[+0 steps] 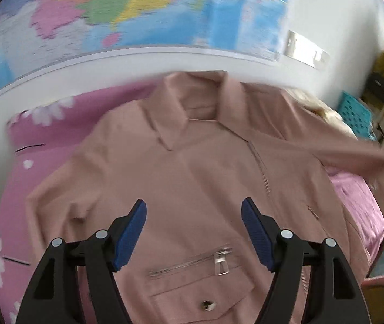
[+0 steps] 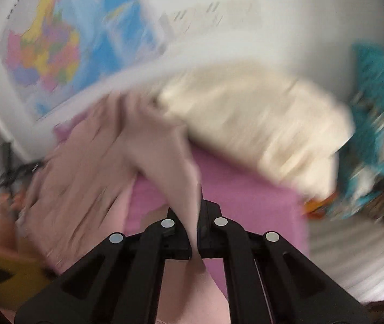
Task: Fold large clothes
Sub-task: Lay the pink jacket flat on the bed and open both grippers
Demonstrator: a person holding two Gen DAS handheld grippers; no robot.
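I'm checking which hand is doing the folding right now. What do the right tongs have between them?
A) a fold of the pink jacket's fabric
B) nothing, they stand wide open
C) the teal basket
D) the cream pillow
A: in the right wrist view the right tongs are shut on a strip of the pink jacket, lifted off the pink bedsheet, while the left tongs hover open above the jacket.
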